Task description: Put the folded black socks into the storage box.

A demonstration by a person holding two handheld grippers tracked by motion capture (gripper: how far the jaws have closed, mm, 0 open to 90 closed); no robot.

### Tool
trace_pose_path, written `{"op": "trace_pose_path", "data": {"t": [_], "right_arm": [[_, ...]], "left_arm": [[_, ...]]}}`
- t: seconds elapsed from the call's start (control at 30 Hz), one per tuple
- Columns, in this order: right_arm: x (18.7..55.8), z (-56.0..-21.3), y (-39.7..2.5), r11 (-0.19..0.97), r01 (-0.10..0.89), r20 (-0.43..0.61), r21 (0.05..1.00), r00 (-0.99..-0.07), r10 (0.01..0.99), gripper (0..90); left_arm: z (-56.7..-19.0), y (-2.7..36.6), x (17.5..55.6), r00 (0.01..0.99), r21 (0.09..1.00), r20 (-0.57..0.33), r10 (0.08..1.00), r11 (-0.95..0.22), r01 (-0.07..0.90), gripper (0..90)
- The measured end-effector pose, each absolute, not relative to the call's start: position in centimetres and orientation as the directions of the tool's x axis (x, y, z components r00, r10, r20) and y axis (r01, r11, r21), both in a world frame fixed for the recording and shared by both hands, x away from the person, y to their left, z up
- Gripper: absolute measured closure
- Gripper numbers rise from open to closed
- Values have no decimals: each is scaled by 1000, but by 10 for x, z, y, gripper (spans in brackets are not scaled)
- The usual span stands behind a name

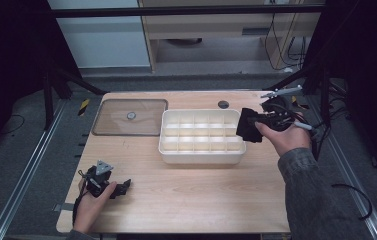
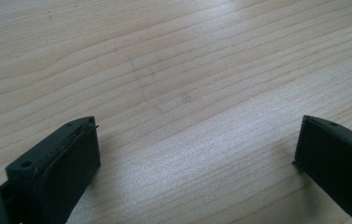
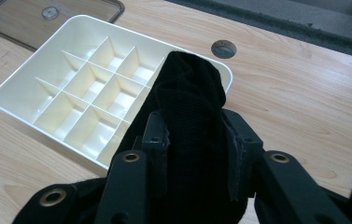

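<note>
Right claw pinched black cloth at organizer tray 3 o'clock rim; best lowered centred over one compartment. Left claw spread, idle on desk.

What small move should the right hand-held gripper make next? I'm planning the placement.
Probably carry the black cloth a little further over the divided tray and lower it. The right hand-held gripper clamps the cloth at the tray's right end, above the empty compartments.

Far left on the wooden table: a flat see-through lid with a small round knob. Far middle: a dark round spot, maybe a hole.
</note>
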State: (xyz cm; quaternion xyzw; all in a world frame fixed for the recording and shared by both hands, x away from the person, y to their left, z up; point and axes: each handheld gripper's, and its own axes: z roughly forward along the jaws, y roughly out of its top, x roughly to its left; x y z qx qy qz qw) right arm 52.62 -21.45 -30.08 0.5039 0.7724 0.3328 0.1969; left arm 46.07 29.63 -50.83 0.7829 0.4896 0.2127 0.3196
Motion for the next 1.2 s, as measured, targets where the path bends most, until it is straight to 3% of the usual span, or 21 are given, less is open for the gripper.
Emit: {"op": "trace_pose_path", "data": {"t": [0.47,1.2], "right_arm": [[537,-317,-210,287,665,14,689,-408,913,660],[575,-378,-181,339,726,-25,598,-406,913,660]], "left_arm": [[-508,296,460,431,708,18,902,-316,632,0],[-509,296,460,433,710,15,901,-315,630,0]]}}
